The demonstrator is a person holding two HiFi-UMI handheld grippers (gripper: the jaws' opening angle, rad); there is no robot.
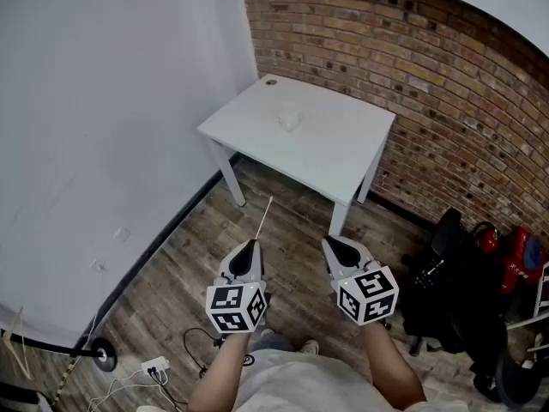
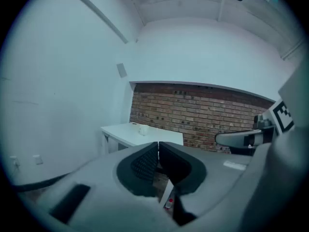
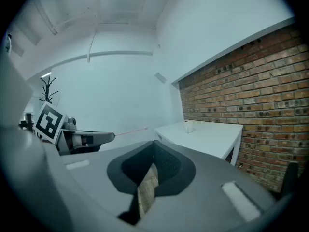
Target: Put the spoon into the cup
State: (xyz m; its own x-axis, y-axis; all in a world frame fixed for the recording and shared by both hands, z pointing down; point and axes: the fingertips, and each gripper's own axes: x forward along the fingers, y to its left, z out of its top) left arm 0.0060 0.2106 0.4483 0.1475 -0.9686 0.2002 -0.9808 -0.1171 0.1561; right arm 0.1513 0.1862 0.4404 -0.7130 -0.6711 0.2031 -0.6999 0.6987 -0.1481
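A small white cup stands near the middle of a white table against the brick wall, well ahead of both grippers. My left gripper is shut on a thin, pale spoon, whose long end sticks out forward over the wood floor toward the table. In the left gripper view the spoon's other end shows behind the closed jaws, and the cup looks small and distant. My right gripper is held beside the left one, shut with nothing in it. From the right gripper view the cup and the spoon are visible.
A white wall runs along the left and a brick wall along the back. Black chairs and bags crowd the right side. A power strip and cables lie on the wood floor at lower left.
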